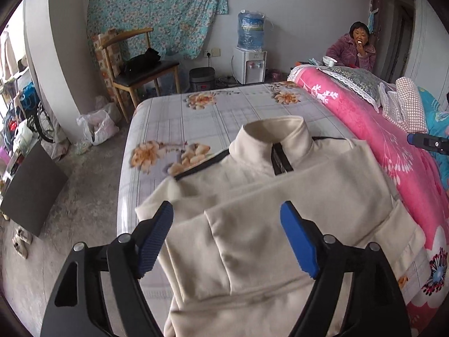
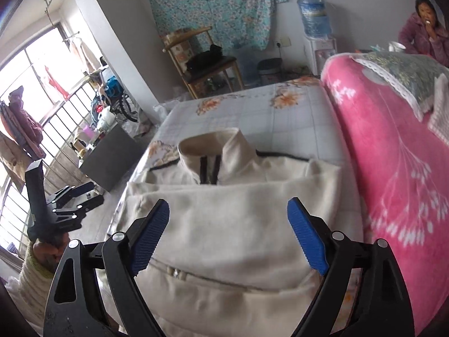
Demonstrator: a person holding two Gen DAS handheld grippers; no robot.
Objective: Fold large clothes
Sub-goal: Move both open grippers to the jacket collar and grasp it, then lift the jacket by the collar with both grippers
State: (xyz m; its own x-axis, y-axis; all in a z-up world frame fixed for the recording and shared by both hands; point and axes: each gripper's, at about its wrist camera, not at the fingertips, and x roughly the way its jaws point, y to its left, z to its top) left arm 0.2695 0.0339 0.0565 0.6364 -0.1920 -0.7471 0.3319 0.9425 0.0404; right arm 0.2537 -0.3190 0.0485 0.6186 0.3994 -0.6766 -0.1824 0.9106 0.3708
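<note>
A cream fleece jacket (image 1: 280, 196) (image 2: 238, 224) lies on the bed sheet (image 1: 224, 112) (image 2: 252, 112). Its sleeves are folded across the front, and its standing collar and dark zipper point away from me. My left gripper (image 1: 226, 205) hovers above the jacket's near part, open, with nothing between its blue pads. My right gripper (image 2: 228, 202) also hangs above the jacket, open and empty. In the right wrist view the left gripper (image 2: 81, 193) shows at the left, held by a hand in a cream sleeve. The right gripper's tip (image 1: 429, 141) pokes in at the right edge of the left wrist view.
A rolled pink quilt (image 1: 378, 146) (image 2: 393, 154) with a pillow (image 1: 350, 75) on it lines the bed's right side. Behind it sits a person (image 1: 359, 47). Beyond the bed are a wooden chair (image 1: 140, 70), a water dispenser (image 1: 249, 64) and a bin (image 1: 202, 78). Clutter lines the left wall.
</note>
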